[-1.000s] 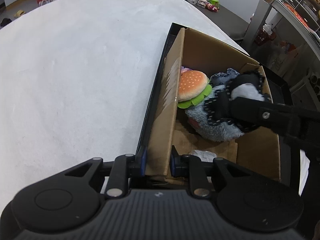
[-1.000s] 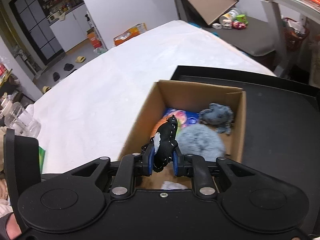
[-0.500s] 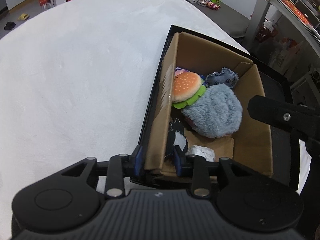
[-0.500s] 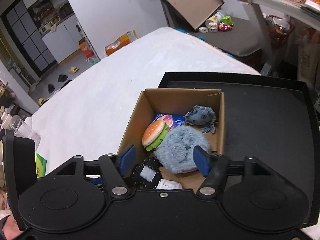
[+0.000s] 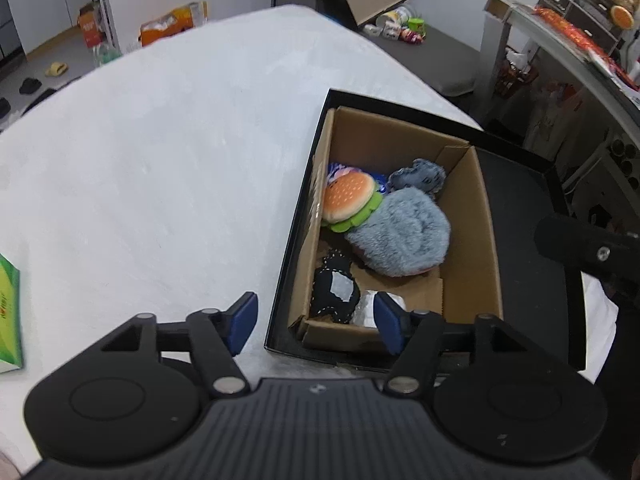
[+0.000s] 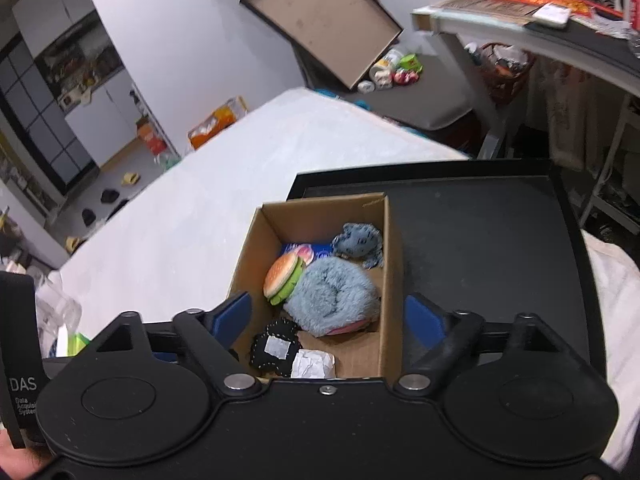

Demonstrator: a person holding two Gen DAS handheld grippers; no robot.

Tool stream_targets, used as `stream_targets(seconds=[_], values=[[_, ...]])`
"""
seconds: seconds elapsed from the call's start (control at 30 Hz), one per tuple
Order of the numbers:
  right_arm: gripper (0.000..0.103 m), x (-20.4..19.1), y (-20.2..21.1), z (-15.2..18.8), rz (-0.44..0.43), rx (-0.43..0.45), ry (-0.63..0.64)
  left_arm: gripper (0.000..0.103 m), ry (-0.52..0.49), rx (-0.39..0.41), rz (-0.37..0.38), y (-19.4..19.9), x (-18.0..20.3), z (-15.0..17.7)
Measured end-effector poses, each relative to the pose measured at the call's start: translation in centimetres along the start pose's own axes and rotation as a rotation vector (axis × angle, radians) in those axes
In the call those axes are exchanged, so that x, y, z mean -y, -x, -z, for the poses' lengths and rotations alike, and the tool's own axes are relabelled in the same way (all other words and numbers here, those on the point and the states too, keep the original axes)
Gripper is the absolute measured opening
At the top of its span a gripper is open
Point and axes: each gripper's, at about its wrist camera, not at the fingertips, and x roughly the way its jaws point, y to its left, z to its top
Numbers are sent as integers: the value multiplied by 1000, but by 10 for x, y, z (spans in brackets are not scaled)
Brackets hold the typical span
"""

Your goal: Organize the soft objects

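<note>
A cardboard box (image 5: pixel 468 236) (image 6: pixel 394 276) stands in a black tray (image 5: pixel 532 208) (image 6: pixel 480 220) on a white table. In it lie a burger plush (image 5: pixel 348 200) (image 6: pixel 282 276), a fluffy grey-blue plush (image 5: pixel 400 236) (image 6: pixel 332 296), a small blue plush (image 5: pixel 418 176) (image 6: pixel 358 238), a black stitched plush (image 5: pixel 334 292) (image 6: pixel 274 348) and a white crumpled item (image 5: pixel 366 312) (image 6: pixel 312 364). My left gripper (image 5: pixel 316 322) is open and empty, above the box's near end. My right gripper (image 6: pixel 328 316) is open and empty, above the box.
A green packet (image 5: pixel 8 312) lies at the table's left edge. A large tilted cardboard lid (image 6: pixel 320 20) and small items stand beyond the table. A cluttered shelf (image 6: pixel 540 8) is at the right. The right gripper's body (image 5: pixel 588 248) shows beside the tray.
My right gripper opened and let the black stitched plush drop into the box, then drew back. My left gripper let go of the box wall, opened and pulled back.
</note>
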Motion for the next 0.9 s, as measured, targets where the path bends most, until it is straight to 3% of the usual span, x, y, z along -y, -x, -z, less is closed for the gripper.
stream_targets(seconds=[0.07, 0.2, 0.47, 0.9], values=[[91, 1, 8, 0, 4, 20, -8, 74, -14, 15, -4, 10, 3, 1], [99, 1, 23, 2, 54, 53, 5, 80, -43, 46, -39, 27, 9, 7], [103, 7, 46, 10, 75, 62, -12, 91, -89, 54, -57, 57, 18, 19], [103, 13, 103, 18, 50, 153, -38, 95, -133, 91, -72, 108, 26, 30]])
